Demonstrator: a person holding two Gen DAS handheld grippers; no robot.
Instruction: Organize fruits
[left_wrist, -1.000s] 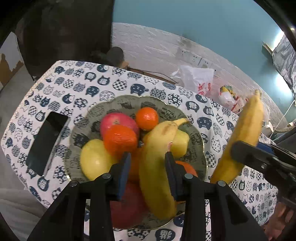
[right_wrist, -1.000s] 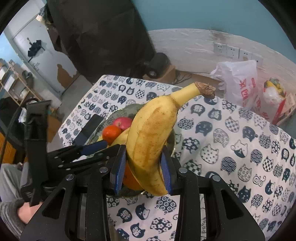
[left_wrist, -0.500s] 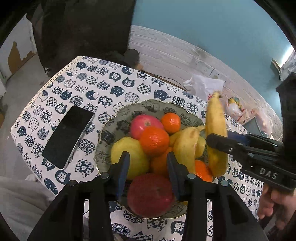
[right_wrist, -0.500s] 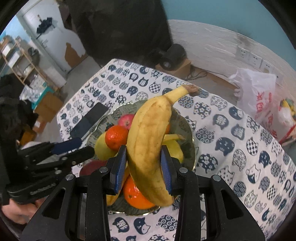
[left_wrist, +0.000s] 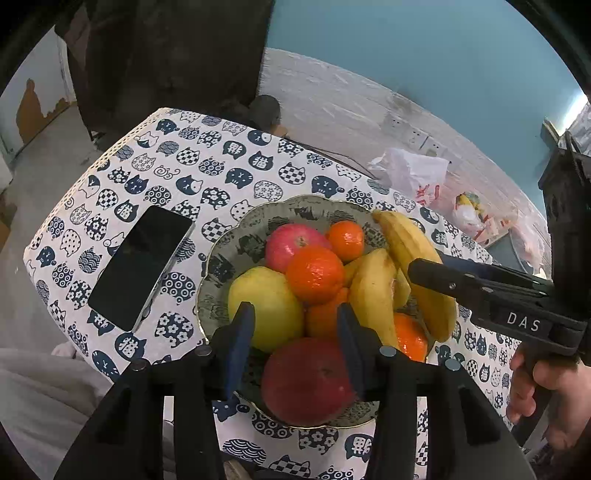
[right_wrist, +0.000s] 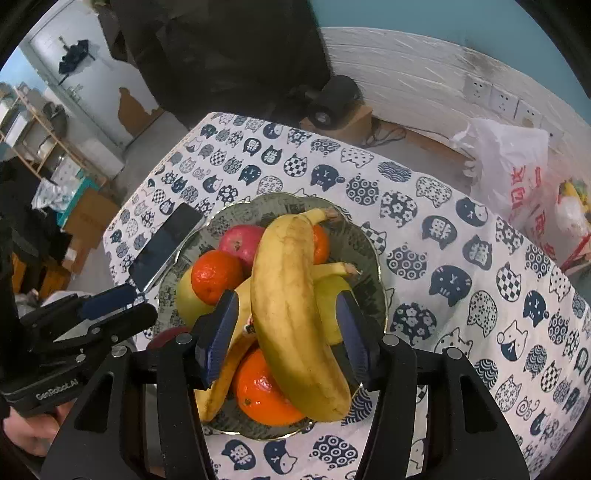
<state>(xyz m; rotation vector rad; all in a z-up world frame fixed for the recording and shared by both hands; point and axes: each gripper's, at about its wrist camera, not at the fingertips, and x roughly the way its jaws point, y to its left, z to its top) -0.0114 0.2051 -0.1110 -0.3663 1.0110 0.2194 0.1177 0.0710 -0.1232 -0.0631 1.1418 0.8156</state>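
— Since a second ago both bananas have come down into the bowl. Right gripper had its banana clamped upright over the cloth; its jaws have just been opening, and the pads now stand off either side of the fruit, which lies on the heap.

— And the left gripper?

— Its jaws have just been opening too, with nothing pressed between them. The banana it gripped earlier leans on the pile, off its right pad.

— What's in the bowl?

— Two bananas, a red apple at the near rim, another at the back, a pear, and several oranges, one on top. A phone lies on the cloth beside the bowl.
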